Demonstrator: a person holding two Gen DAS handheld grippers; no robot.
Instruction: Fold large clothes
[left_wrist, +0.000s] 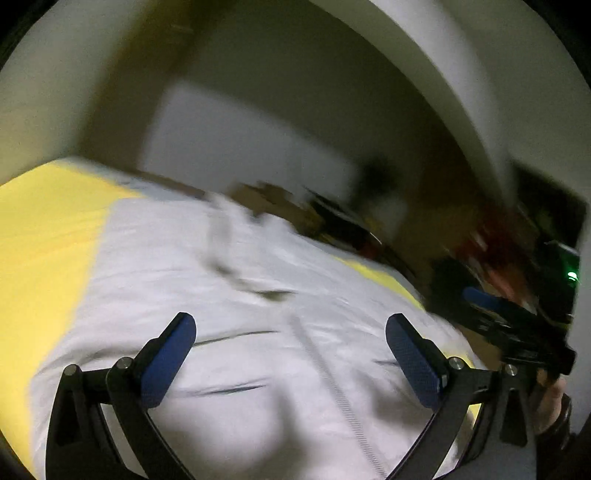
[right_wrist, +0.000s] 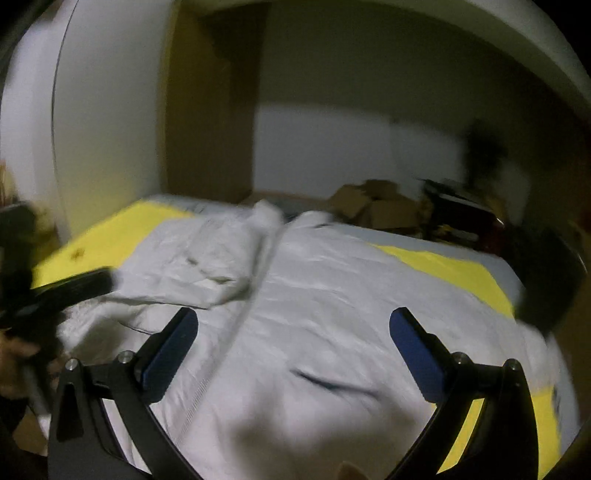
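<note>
A large white zip-front jacket lies spread on a yellow surface; its zipper runs down the middle. In the right wrist view the jacket has its left part folded inward into a rumpled layer. My left gripper hovers above the jacket's lower part, open and empty. My right gripper also hovers above the jacket, open and empty. The right gripper shows at the right edge of the left wrist view; the left one at the left edge of the right wrist view. Both views are blurred.
Cardboard boxes and dark clutter lie beyond the far edge of the yellow surface. A white wall panel and a brown partition stand behind. A white curved panel rises at the left.
</note>
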